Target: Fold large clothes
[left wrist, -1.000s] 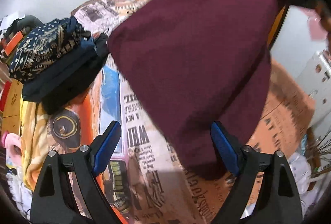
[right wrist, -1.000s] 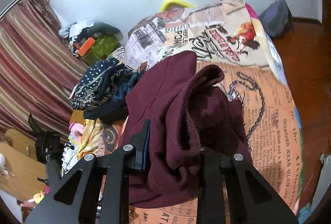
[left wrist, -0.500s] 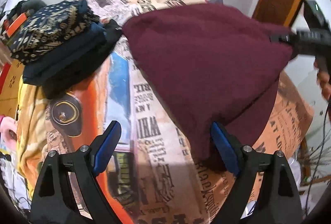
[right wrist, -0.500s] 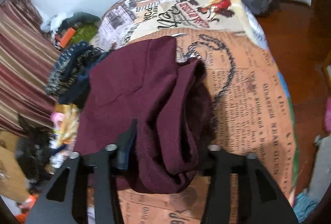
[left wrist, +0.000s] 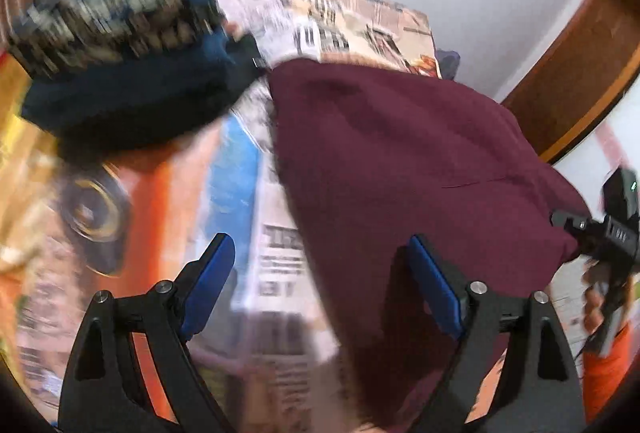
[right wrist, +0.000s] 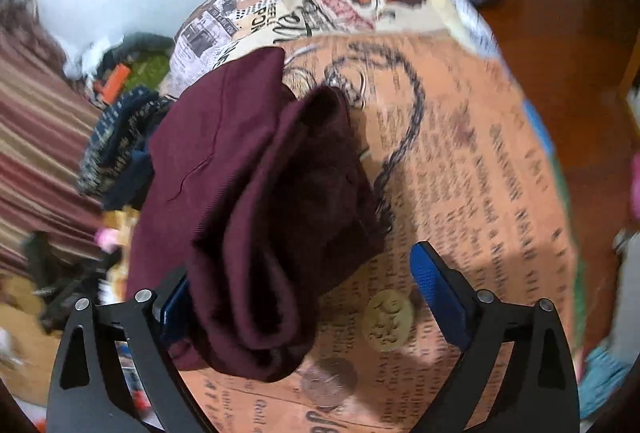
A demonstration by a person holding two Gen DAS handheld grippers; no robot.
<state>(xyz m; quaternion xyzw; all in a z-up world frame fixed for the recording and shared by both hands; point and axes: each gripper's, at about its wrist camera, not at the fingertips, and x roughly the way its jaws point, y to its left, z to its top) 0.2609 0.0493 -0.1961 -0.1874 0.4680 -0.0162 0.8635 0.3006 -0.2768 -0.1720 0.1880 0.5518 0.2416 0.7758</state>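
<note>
Nearest you, your right gripper has its jaws opening: the far pad stands clear, while the thick folded edge of the maroon garment lies between them, against the near blue pad. Your left gripper is spread wide, and only its right finger overlaps the cloth's edge. The bedsheet is printed like old newspaper, but its lettering is too blurred to read. The garment is a ribbed, dark wine knit, folded into a broad slab with rolled layers at one end, lying mid-bed. Beyond it sits a pile of navy patterned clothes.
</note>
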